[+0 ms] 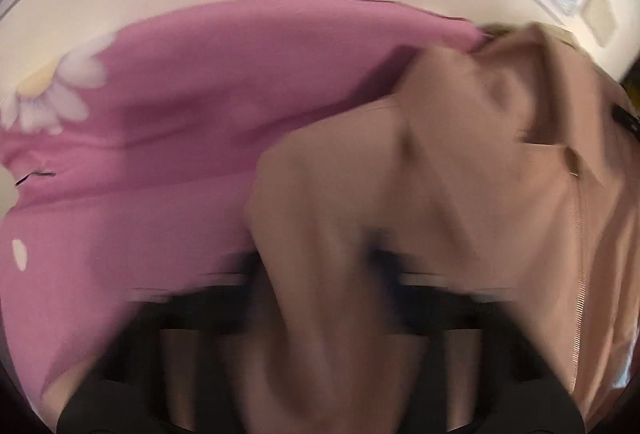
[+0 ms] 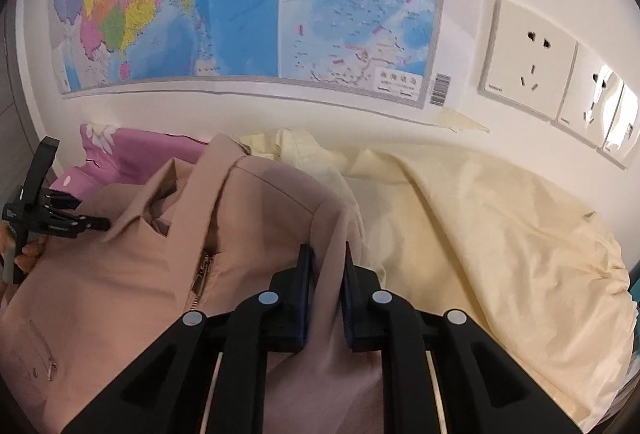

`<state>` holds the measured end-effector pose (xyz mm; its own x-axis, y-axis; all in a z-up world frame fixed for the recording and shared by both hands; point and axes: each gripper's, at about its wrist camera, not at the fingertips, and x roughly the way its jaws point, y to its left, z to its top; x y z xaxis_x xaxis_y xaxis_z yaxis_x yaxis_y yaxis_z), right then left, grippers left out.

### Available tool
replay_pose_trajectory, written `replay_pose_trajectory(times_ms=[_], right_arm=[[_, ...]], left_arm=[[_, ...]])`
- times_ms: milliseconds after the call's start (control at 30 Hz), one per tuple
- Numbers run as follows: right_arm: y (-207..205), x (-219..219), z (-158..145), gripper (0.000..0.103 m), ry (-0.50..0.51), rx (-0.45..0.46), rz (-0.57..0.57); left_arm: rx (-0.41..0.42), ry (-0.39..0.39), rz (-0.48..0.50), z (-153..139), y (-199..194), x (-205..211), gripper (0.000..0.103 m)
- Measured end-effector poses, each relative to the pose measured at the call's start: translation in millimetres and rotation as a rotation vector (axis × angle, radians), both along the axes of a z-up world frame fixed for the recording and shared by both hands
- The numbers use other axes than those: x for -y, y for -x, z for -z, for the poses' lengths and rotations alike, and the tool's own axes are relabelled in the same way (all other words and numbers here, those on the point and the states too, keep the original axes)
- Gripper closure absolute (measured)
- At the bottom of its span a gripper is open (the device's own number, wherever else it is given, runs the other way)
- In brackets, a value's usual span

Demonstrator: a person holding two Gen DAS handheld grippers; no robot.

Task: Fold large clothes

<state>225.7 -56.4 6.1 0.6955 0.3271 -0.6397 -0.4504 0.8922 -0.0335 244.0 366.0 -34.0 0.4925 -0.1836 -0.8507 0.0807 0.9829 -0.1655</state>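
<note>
Jacket [image 2: 132, 274], dusty pink, lay on the bed over a cream sheet [image 2: 480, 226], with a pink daisy-print cloth [image 2: 136, 154] just behind it, all below a wall map [image 2: 240, 2] and sockets [image 2: 528, 62]. Zip front up, collar spread, body rumpled and bunched, not yet flat. Right gripper [image 2: 326, 254] was clamped on a ridge of jacket fabric at the shoulder side, jaws nearly together. Left gripper [image 2: 94, 223] sat at the collar with jaws together; its own view was too blurred to show whether the pads actually had cloth, though fabric draped right over the fingers there. Looked like the spreading/first-fold step, early in the task. Next move likely needs both grips secure, then pulling the cloth taut before laying one side over.
</note>
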Motion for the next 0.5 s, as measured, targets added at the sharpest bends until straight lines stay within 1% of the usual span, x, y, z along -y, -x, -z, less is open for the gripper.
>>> replay_pose_trajectory(times_ms=[67, 100, 133, 167, 200, 233, 267, 300, 333, 367, 400, 433, 467, 500], right_arm=[[6, -4, -8, 0.094, -0.012, 0.019, -0.019], [9, -5, -14, 0.095, -0.021, 0.027, -0.028], [13, -6, -19, 0.095, -0.027, 0.038, -0.037], [17, -7, -24, 0.095, -0.022, 0.058, -0.041], [19, -6, -32, 0.095, -0.038, 0.070, -0.043], [17, -4, -37, 0.095, -0.068, 0.071, -0.048], [15, -3, -41, 0.095, -0.101, 0.070, -0.055], [8, -2, -43, 0.095, -0.129, 0.064, -0.066], [1, -3, -41, 0.095, -0.142, 0.054, -0.069], [-12, -8, -36, 0.095, -0.144, 0.028, -0.061], [-19, -13, -31, 0.095, -0.132, 0.012, -0.055], [-28, -19, -23, 0.095, -0.104, -0.005, -0.041], [-36, -23, -15, 0.090, -0.088, -0.022, -0.024], [-42, -25, -7, 0.081, -0.087, -0.043, -0.001]], left_arm=[[0.066, -0.019, -0.044, -16, 11, 3, 0.098], [0.131, -0.013, -0.076, -32, 25, 1, 0.098], [0.172, 0.013, -0.096, -44, 35, -2, 0.098], [0.230, 0.058, -0.123, -62, 54, -10, 0.098], [0.269, 0.069, -0.157, -74, 70, -16, 0.098], [0.319, 0.056, -0.193, -89, 89, -21, 0.098], [0.358, 0.035, -0.198, -96, 100, -23, 0.098], [0.370, 0.018, -0.206, -97, 104, -29, 0.096], [0.355, -0.001, -0.225, -95, 104, -31, 0.093], [0.340, -0.011, -0.231, -93, 98, -27, 0.093], [0.315, -0.029, -0.230, -86, 89, -17, 0.089], [0.284, -0.072, -0.242, -76, 79, -18, 0.080], [0.240, -0.168, -0.271, -64, 73, -7, 0.072], [0.191, -0.243, -0.288, -52, 71, 6, 0.054]])
